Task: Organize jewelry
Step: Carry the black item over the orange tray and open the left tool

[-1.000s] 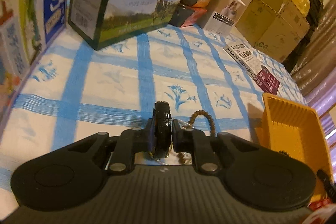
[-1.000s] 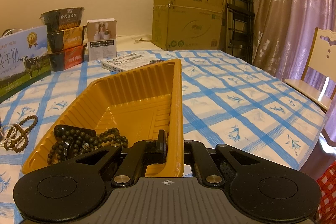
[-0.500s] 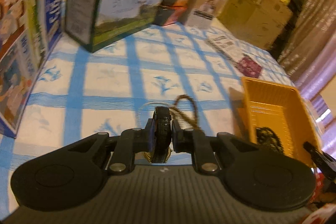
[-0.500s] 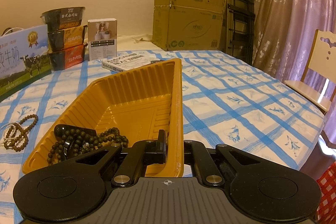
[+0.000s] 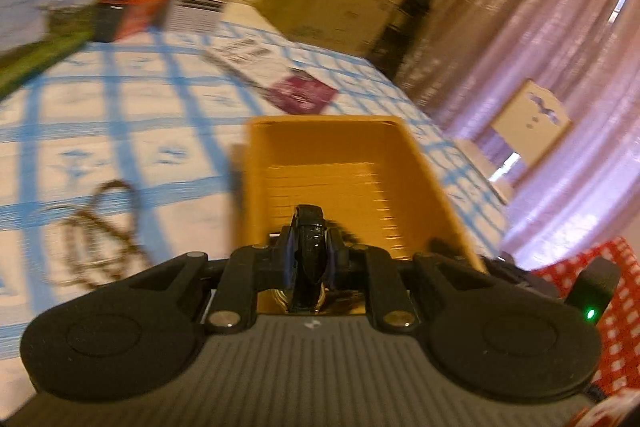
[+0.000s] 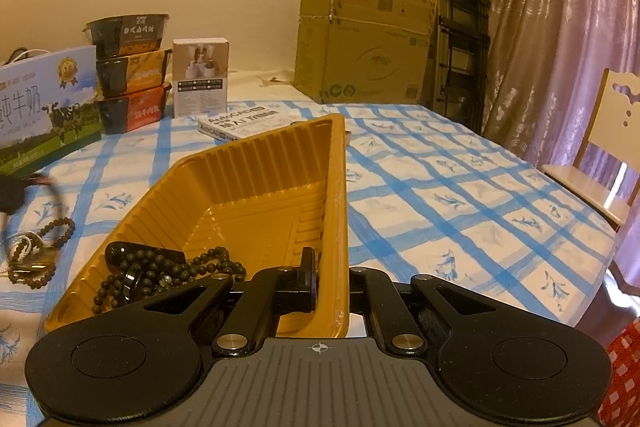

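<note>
Left view motion-blurred, bead strands [image 5: 100,227] smeared

Far ahead and left of the right jaws, a milk carton [image 6: 48,107] is showing "纯牛奶" and "PURE MILK" beneath a gold medal sign. Straight ahead of them, beyond the tray, a book [image 6: 240,123] lying on the worktop is showing "AutoCAD" on its cover. Print on the stacked bowls [image 6: 128,67] is staying too small to read.
</note>
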